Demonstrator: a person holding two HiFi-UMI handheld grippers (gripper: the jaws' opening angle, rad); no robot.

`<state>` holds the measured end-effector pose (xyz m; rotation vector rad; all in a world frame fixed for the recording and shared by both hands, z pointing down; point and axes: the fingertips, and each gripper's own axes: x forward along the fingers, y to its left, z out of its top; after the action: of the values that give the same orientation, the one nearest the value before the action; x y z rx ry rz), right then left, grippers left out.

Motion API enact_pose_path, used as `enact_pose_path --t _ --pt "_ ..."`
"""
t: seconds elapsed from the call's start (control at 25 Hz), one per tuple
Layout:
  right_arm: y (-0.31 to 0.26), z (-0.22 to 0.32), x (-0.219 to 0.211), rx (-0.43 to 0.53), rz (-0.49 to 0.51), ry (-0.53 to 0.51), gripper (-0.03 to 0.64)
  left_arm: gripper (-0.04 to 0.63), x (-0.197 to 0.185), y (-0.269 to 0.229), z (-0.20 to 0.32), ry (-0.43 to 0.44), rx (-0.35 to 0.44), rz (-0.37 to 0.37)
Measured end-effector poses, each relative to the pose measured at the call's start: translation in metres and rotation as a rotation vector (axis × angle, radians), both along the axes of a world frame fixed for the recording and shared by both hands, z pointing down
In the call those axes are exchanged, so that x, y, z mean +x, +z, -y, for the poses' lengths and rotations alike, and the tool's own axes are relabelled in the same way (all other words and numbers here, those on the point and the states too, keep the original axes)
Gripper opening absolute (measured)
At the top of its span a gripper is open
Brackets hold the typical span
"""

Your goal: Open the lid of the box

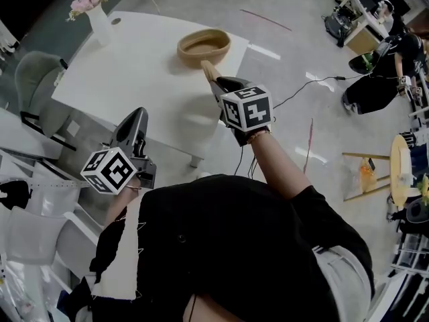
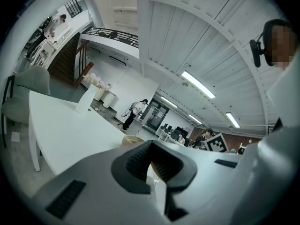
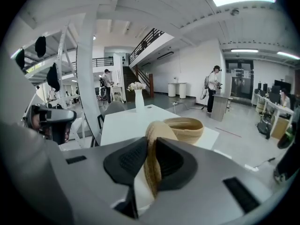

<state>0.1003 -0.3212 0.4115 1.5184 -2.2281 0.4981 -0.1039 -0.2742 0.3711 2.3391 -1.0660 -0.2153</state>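
Observation:
A round wooden box (image 1: 203,45) stands open-topped on the far side of the white table (image 1: 134,72). Its flat wooden lid (image 1: 209,69) is held on edge in my right gripper (image 1: 223,86), just to the near side of the box. In the right gripper view the lid (image 3: 152,163) stands upright between the two pads, which press on its faces, and the box (image 3: 185,128) lies beyond. My left gripper (image 1: 139,116) hovers at the table's near edge. Its jaws (image 2: 151,148) stand slightly apart with nothing between them, and the box (image 2: 133,139) shows past them.
A white vase with pink flowers (image 1: 99,22) stands at the table's far left corner. A grey chair (image 1: 37,72) sits left of the table. White shelving is at my lower left. People and desks stand farther off on the right (image 1: 382,79).

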Motion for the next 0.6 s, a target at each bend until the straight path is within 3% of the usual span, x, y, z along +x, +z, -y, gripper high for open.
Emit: enact_pose_path --t 0.6 --pt "-0.025 -0.062 -0.042 0.02 0.206 0.049 0.066 0.009 -0.02 -0.003 -0.04 0.037 0.007 -0.001"
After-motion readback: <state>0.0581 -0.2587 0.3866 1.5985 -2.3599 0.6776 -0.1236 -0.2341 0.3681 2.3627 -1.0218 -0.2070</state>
